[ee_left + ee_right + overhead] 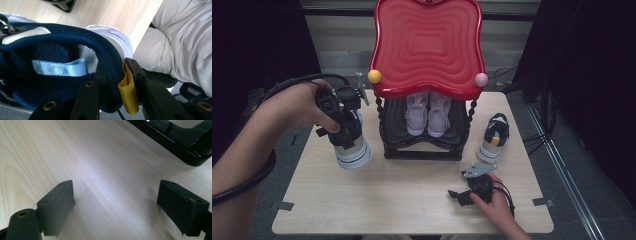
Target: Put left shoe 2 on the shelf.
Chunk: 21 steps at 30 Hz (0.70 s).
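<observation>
A navy sneaker with a white sole (355,153) hangs off the table at the left, toe down. My left gripper (344,132) is shut on its heel collar. In the left gripper view one jaw sits inside the sneaker (50,50) and the other outside. The left gripper (115,71) pinches the collar beside a yellow pull tab (128,92). The matching sneaker (493,137) stands on the table to the right of the rack. My right gripper (456,196) rests low on the table near the front right. In its own view the right gripper (122,197) is open, with bare wood between the jaws.
A black shoe rack (422,151) with a red wavy top (427,45) stands at the back middle, its base (180,140) ahead of the right gripper. A pink pair of shoes (428,112) sits on its lower shelf. The wooden table (387,200) stretches in front.
</observation>
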Motion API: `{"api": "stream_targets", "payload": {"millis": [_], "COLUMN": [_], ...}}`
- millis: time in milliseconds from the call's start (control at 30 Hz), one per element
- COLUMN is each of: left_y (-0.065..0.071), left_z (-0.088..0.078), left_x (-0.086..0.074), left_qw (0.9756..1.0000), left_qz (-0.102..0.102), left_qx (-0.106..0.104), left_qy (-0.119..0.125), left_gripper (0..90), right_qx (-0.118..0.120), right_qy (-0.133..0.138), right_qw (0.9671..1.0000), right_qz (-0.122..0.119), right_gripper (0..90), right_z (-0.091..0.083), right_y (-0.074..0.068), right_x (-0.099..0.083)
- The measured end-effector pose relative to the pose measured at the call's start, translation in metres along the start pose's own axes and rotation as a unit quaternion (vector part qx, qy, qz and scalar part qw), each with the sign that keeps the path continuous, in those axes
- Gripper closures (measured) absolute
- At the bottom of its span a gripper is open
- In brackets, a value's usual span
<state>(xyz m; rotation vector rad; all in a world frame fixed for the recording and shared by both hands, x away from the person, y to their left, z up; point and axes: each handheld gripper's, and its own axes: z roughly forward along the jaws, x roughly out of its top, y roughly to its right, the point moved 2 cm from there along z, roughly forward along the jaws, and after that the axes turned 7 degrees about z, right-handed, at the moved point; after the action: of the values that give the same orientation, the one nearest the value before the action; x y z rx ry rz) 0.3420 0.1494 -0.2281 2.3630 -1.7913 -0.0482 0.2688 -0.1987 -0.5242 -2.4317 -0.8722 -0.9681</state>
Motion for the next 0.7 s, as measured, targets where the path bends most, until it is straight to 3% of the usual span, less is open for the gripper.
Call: {"api": "stream_targets", "payload": {"millis": [67,700], "left_y": [0.000,0.001], "left_z": [-0.005,-0.043], "left_x": [0.002,0.016], "left_qw": [1.0000,0.9999], "left_qz": [0.007,0.006], "left_qx": [0.001,0.012], "left_qy": [-0.002,-0.005], "left_gripper": [74.0,74.0], "right_qx": [0.000,0.000], "right_qy": [0.000,0.000], "right_qw": [1.0000,1.0000], "right_qz": [-0.001,0.001], "right_gripper": [13.4,13.4], "right_z": [0.000,0.000], "right_y": [0.000,0.000], "right_x": [0.000,0.000]}}
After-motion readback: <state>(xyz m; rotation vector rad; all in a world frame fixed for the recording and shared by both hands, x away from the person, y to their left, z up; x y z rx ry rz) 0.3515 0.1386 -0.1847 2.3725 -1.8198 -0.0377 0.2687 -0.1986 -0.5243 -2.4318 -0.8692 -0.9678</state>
